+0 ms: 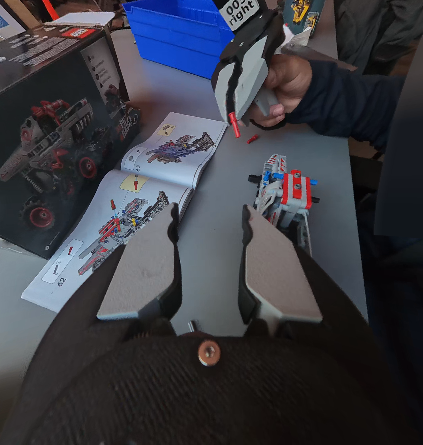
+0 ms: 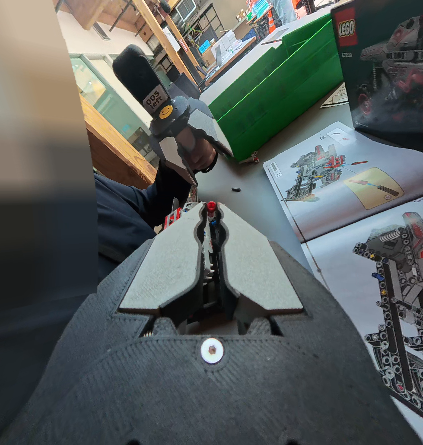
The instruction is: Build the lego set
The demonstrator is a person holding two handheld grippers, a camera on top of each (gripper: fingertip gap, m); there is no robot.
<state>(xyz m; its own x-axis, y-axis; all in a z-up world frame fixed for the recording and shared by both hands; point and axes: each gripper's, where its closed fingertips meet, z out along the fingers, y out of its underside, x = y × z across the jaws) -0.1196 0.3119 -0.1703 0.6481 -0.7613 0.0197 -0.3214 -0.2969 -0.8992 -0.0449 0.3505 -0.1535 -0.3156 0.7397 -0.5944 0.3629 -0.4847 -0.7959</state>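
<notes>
A partly built grey, white and red lego model (image 1: 287, 192) lies on the grey table (image 1: 217, 240) at the right. My left gripper (image 1: 209, 212) is open and empty, just left of the model. My right gripper (image 1: 232, 118) is shut on a red pin (image 1: 235, 125) and holds it above the table, beyond the model. A second red pin (image 1: 252, 139) lies on the table under it. In the right wrist view the right gripper (image 2: 211, 207) pinches the red pin (image 2: 211, 207) at its fingertips, with the model (image 2: 179, 213) partly hidden behind them. The left gripper (image 2: 205, 163) shows open beyond.
An open instruction booklet (image 1: 133, 204) lies left of the model, with the dark lego box (image 1: 49, 144) behind it. A blue bin (image 1: 181, 36) stands at the back. In the right wrist view a green bin (image 2: 277, 96) and a small black piece (image 2: 236, 189) show. The tips of one gripper are about 10 centimetres away from the tips of the other.
</notes>
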